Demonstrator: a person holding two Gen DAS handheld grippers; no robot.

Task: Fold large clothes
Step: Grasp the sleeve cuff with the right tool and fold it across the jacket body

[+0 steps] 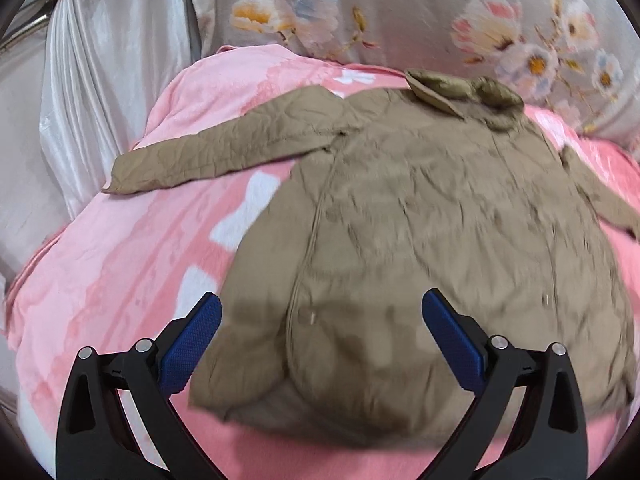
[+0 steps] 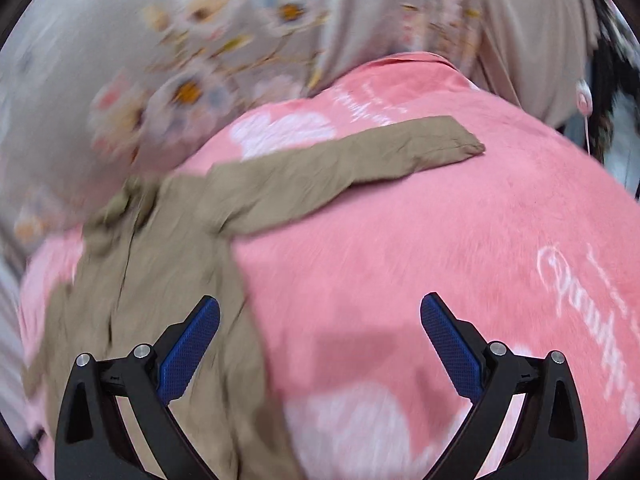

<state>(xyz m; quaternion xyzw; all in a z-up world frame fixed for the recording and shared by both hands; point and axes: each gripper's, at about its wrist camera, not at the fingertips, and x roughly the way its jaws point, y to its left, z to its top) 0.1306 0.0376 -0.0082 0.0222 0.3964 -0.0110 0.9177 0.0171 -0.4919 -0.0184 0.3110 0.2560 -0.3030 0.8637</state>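
Observation:
A tan quilted jacket lies spread flat on a pink blanket, collar at the far end, one sleeve stretched out to the left. My left gripper is open and empty, hovering above the jacket's near hem. In the right wrist view the jacket's body lies at the left and its other sleeve stretches right across the pink blanket. My right gripper is open and empty above the blanket, just right of the jacket's edge. This view is blurred.
A grey floral quilt is bunched along the far side of the bed and also shows in the right wrist view. A white satin curtain hangs at the left. A pink cord dangles at the far right.

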